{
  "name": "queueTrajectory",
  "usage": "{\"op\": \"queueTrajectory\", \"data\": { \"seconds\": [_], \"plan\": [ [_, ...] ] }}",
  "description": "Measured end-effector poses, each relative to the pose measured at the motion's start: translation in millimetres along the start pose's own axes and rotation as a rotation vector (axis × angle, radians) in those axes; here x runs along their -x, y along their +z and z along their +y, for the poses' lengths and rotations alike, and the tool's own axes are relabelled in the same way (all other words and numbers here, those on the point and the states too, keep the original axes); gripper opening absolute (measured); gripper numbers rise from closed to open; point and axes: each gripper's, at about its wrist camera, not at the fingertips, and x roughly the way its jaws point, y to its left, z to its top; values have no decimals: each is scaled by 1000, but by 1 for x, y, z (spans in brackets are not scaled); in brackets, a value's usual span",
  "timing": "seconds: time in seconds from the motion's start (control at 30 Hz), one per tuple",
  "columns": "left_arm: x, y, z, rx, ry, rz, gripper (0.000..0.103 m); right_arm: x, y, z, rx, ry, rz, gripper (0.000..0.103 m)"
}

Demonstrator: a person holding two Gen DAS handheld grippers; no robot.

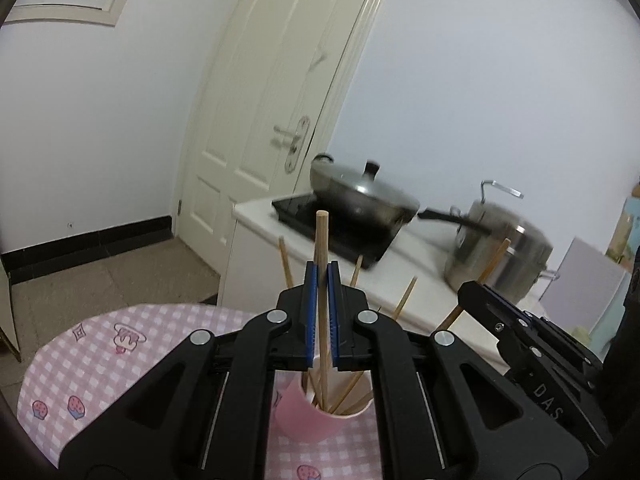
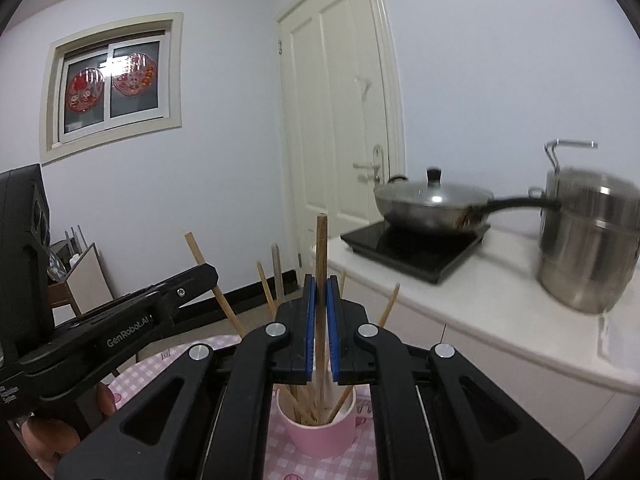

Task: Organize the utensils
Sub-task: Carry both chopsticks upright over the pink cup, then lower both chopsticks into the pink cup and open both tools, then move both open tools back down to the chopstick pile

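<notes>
A pink cup (image 1: 316, 420) (image 2: 324, 434) stands on the pink checked tablecloth (image 1: 100, 364) and holds several wooden chopsticks that lean outward. My left gripper (image 1: 323, 280) is shut on one upright chopstick (image 1: 321, 240) whose lower end is in the cup. My right gripper (image 2: 321, 286) is shut on another upright chopstick (image 2: 321, 248), also with its lower end in the cup. The right gripper's body shows at the right of the left wrist view (image 1: 532, 344); the left gripper's body shows at the left of the right wrist view (image 2: 120, 328).
A white counter (image 2: 500, 292) stands just beyond the table, with a black induction hob (image 2: 416, 248), a lidded wok (image 2: 432, 200) and a tall steel pot (image 2: 588, 240). A cream door (image 2: 336, 128) and a window (image 2: 112, 80) are behind.
</notes>
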Motion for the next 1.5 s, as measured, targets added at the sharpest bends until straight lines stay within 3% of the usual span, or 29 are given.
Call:
{"op": "queueTrajectory", "data": {
  "seconds": [0.27, 0.7, 0.87, 1.07, 1.1, 1.13, 1.17, 1.2, 1.5],
  "plan": [
    [-14, -19, 0, -52, 12, 70, 6, -7, -21, -2, -21, -5, 39, 5],
    [-20, -29, -3, -98, 22, 129, 7, -2, -29, -2, -33, -18, 32, 6],
    [-17, -30, -3, -95, 18, 147, 7, 3, -31, -2, -44, -31, 27, 27],
    [-9, -33, -3, -92, 1, 167, 7, 11, -34, -3, -50, -35, 29, 33],
    [-7, -34, -2, -94, 3, 167, 15, 11, -34, -3, -52, -33, 30, 33],
    [-5, -34, -2, -95, 7, 164, 38, 13, -35, -3, -54, -33, 29, 33],
    [0, -35, -1, -93, 8, 149, 54, 15, -36, -3, -54, -34, 28, 34],
    [6, -35, -1, -88, 9, 124, 64, 17, -36, -3, -54, -33, 29, 34],
    [37, -37, -6, -127, 34, 97, 64, 43, -42, -1, -63, -41, 12, 43]
  ]
}}
